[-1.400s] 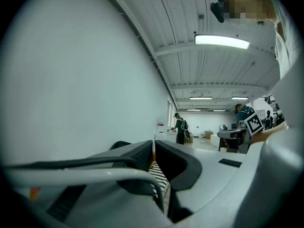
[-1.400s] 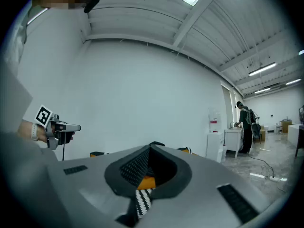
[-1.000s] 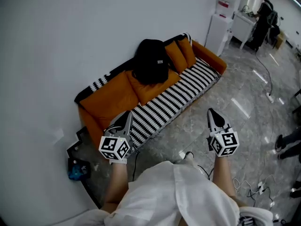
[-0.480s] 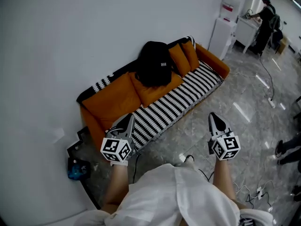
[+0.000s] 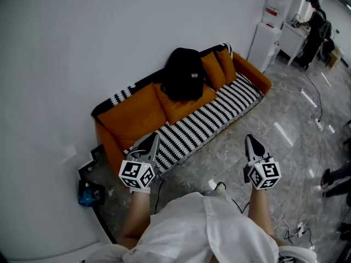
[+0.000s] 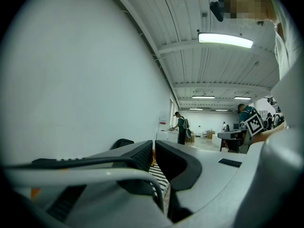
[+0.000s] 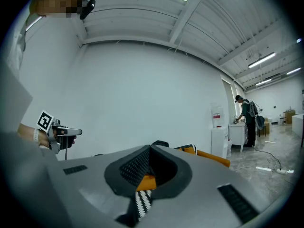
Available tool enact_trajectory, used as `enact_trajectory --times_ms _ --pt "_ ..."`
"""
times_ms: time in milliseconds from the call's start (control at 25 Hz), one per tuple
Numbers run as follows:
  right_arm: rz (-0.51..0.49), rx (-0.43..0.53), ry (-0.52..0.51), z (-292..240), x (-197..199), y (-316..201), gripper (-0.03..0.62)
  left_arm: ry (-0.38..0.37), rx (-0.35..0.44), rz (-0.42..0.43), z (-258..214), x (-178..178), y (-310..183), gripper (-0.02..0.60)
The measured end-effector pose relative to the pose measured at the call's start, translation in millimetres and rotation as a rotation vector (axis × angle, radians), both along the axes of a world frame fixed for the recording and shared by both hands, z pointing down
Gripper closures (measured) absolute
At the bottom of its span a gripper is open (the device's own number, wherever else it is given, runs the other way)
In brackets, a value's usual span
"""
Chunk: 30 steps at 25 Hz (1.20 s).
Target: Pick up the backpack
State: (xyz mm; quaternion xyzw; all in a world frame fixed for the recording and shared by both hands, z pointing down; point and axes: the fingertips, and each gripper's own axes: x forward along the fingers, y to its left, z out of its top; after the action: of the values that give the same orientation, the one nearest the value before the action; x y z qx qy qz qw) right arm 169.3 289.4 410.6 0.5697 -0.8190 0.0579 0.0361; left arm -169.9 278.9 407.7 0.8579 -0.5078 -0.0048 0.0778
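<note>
The black backpack point(image 5: 185, 73) stands upright against the back cushions of an orange sofa point(image 5: 131, 114) with a black-and-white striped seat cover. Both grippers hang in the air on my side of the sofa, well short of the backpack. My left gripper point(image 5: 153, 138) is over the sofa's near left corner, jaws shut and empty. My right gripper point(image 5: 251, 140) is over the grey floor, also shut and empty. In the left gripper view the backpack point(image 6: 124, 142) peeks over the shut jaws of the left gripper point(image 6: 154, 144). In the right gripper view only the top of the backpack point(image 7: 160, 142) shows beyond the right gripper point(image 7: 150, 149).
A white wall runs behind the sofa. A blue object point(image 5: 88, 193) sits on the floor by the sofa's left end. A white cabinet point(image 5: 264, 37) with a water dispenser stands past the right end, a person point(image 5: 317, 21) beyond it. Cables point(image 5: 315, 111) cross the shiny floor.
The sofa and backpack sit slightly lower and further right in the head view. Both grippers stay shut in about the same place.
</note>
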Motion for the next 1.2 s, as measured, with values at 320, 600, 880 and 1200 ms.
enact_trajectory --times_ms 320,600,880,1200 --pt "-0.007 -0.009 -0.01 5 7 -13 0.576 -0.001 -0.008 -0.003 2 10 -11 0.546" --pt "-0.017 -0.017 -0.01 9 29 -38 0.576 0.003 -0.017 -0.007 5 35 -33 0.546" --pt "-0.059 -0.015 0.004 7 62 -76 0.576 0.01 -0.011 -0.027 1 78 -65 0.546" --pt "-0.137 -0.008 0.018 -3 102 -123 0.576 0.022 0.004 -0.087 -8 124 -97 0.546"
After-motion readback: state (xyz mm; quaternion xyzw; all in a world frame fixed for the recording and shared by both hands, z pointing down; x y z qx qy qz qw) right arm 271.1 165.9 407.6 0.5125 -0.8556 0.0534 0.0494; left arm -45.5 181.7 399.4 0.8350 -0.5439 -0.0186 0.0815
